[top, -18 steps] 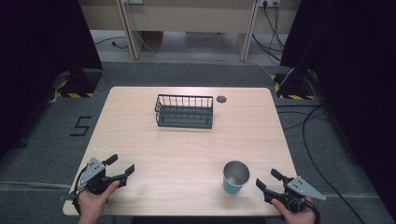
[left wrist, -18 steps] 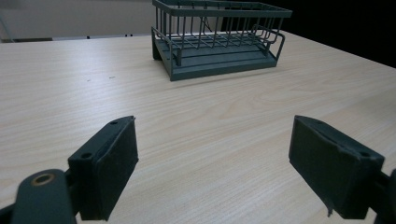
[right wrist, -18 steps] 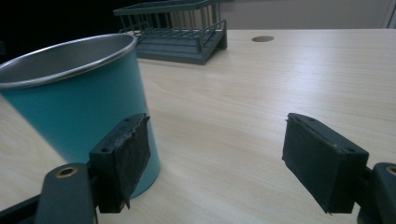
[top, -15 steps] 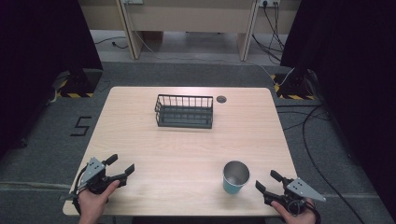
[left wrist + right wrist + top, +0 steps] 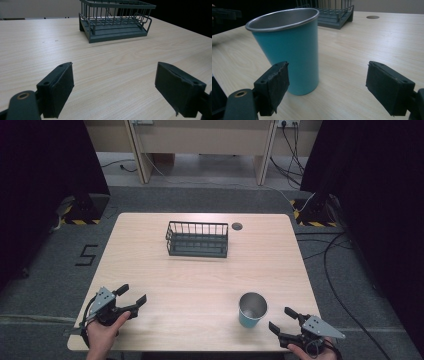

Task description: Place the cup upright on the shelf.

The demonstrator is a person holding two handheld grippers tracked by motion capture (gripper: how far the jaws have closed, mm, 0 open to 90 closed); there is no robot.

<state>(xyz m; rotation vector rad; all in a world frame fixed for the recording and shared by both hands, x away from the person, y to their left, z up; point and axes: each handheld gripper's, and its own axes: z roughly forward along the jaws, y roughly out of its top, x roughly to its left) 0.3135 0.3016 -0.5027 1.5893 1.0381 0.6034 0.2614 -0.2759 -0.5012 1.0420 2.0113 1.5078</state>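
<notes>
Lab: black curtains [image 5: 45, 180], floor cables [image 5: 345, 265]

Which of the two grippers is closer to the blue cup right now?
The right gripper, open, just beside the blue cup at the table's near right. The left gripper sits far off at the near left corner.

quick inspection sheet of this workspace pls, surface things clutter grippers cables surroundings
surface: pale wood table, round grommet hole near the far edge
job's things: teal cup with a metal inside, upright, near the right gripper; dark wire basket at the far middle, looks empty
clutter: nothing seen
grippers: left gripper open, holds nothing; right gripper open, beside the cup, apart from it
cables: loose black cables on the floor to the right
surroundings: grey carpet, black curtains, floor mark "5"
</notes>
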